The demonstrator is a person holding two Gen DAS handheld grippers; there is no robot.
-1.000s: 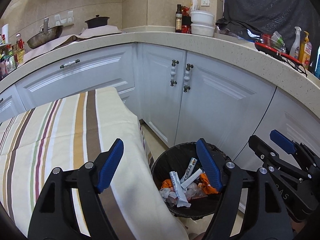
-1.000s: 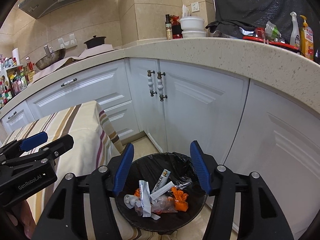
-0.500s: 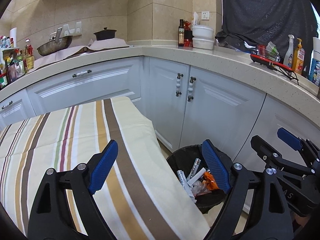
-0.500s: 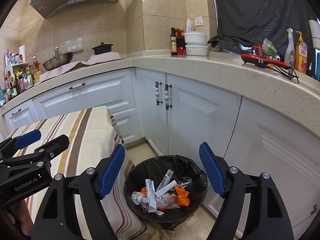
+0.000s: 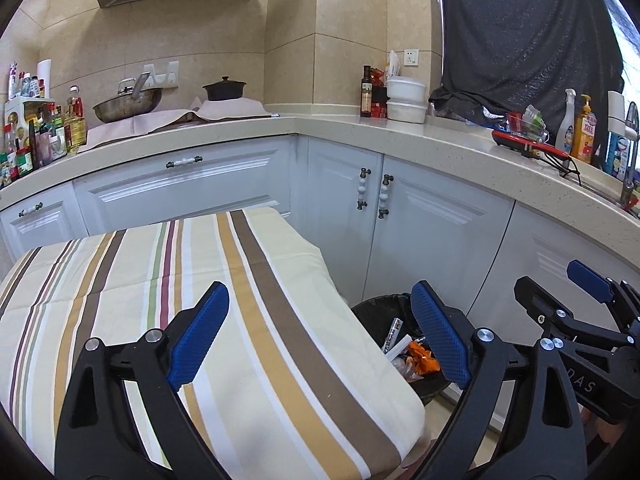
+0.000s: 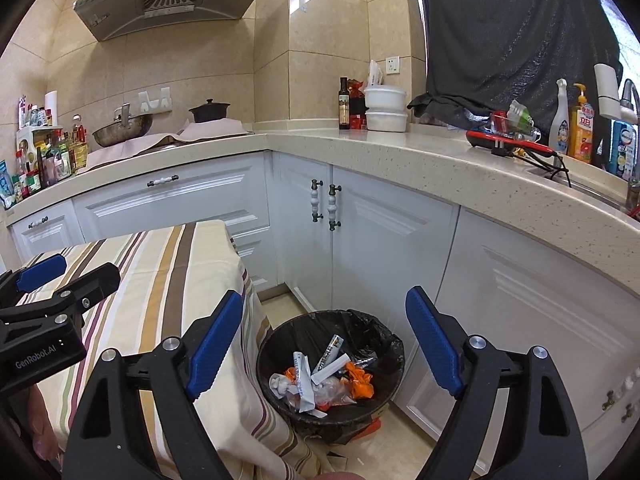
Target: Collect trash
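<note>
Both cameras have risen and pulled back from the bin point(image 6: 330, 364), which now sits lower, at 5 o'clock in the left view. The left gripper point(image 5: 320, 340) and right gripper point(image 6: 324, 344) hold nothing, jaws spread wide. The trash point(image 6: 320, 380) lies inside the bin, and the striped surface point(image 5: 120, 280) shows none, so collecting looks finished.

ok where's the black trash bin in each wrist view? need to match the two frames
Left wrist: trash bin sits lower right of centre, partly hidden behind the striped tablecloth and the gripper's right finger.
Right wrist: trash bin sits at bottom centre, in full view between the two blue fingers, wrappers inside.
Shared landmark: the paired cabinet door handles, above the bin in both.
</note>
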